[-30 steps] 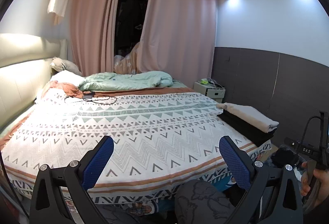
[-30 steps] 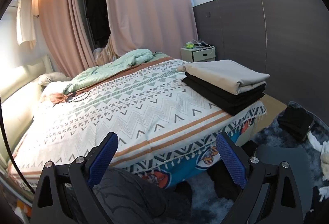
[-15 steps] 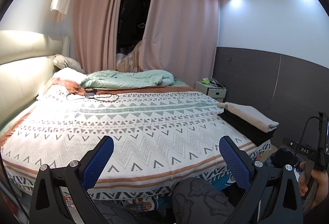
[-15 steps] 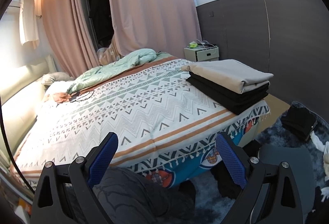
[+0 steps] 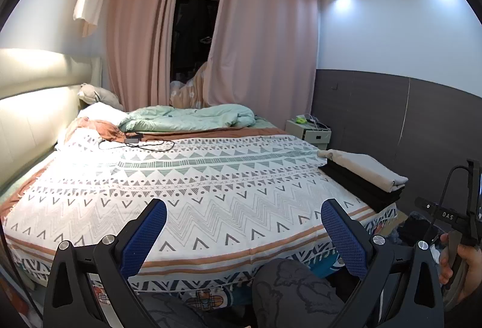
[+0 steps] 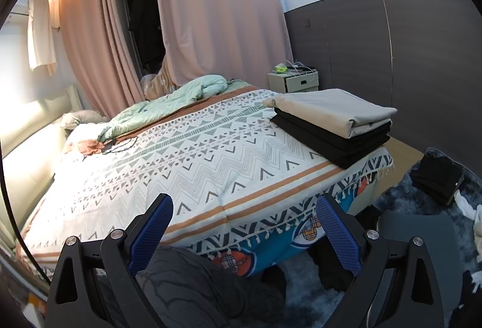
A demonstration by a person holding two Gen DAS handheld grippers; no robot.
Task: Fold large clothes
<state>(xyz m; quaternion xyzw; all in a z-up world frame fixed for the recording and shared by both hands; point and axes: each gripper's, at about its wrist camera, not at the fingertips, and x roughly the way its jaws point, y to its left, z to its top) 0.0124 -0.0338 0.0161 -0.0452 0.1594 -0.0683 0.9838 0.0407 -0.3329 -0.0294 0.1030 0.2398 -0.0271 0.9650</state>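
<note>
Blue mesh pads line both tools, and both stand spread wide with nothing between them: the left gripper (image 5: pixel 243 233) and the right gripper (image 6: pixel 244 230) hang in the air off the near edge of the bed, touching no cloth. A dark-trousered knee (image 6: pixel 192 279) sits just below them. Beyond lies the patterned bedspread (image 5: pixel 192 183), smooth and bare across its middle. On its far right corner rests a folded stack (image 6: pixel 334 123), a beige piece on top of black ones, squared up and seemingly finished. On the floor to the right, a dark bundle of clothes (image 6: pixel 436 177) lies on the shaggy rug (image 6: pixel 400 201), well apart from the bed; it looks like the next garment, though that is a guess. To do this step well, I would pick one garment only, grip it at two matching corners or the shoulders, and spread it flat on the bare middle of the bedspread before any fold.
</note>
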